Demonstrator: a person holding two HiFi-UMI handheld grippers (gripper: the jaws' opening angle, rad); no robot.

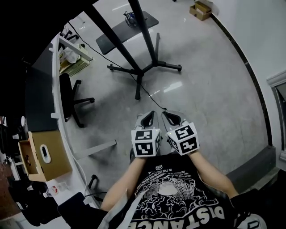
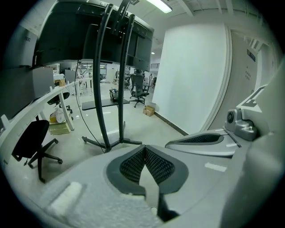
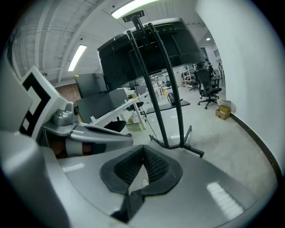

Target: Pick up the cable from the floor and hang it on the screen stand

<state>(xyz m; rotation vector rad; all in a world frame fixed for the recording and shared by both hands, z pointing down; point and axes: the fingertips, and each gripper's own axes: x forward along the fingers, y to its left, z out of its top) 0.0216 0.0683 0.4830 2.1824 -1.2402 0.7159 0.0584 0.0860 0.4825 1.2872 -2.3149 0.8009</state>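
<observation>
Grippers poised above the floor cable, both shut and empty

Side by side at 6 o'clock in the head view, the left gripper (image 1: 150, 115) and right gripper (image 1: 166, 115) have their jaws pressed together on nothing. The thin black cable (image 1: 152, 97) lies on the floor (image 1: 214, 89) just ahead of their tips and trails up to the base of the screen stand (image 1: 144, 69) at 12 o'clock. For a clean pickup, I'd judge one pair of jaws must open first, straddle the cable squarely and pinch near its close end, so slack does not snag a stand leg on the lift. As for containers, the cardboard box (image 1: 44, 154) at 8 o'clock shows only a side with a handle slot, its contents hidden. The small open carton (image 1: 200, 10) at 1 o'clock is too distant to tell what it holds.
</observation>
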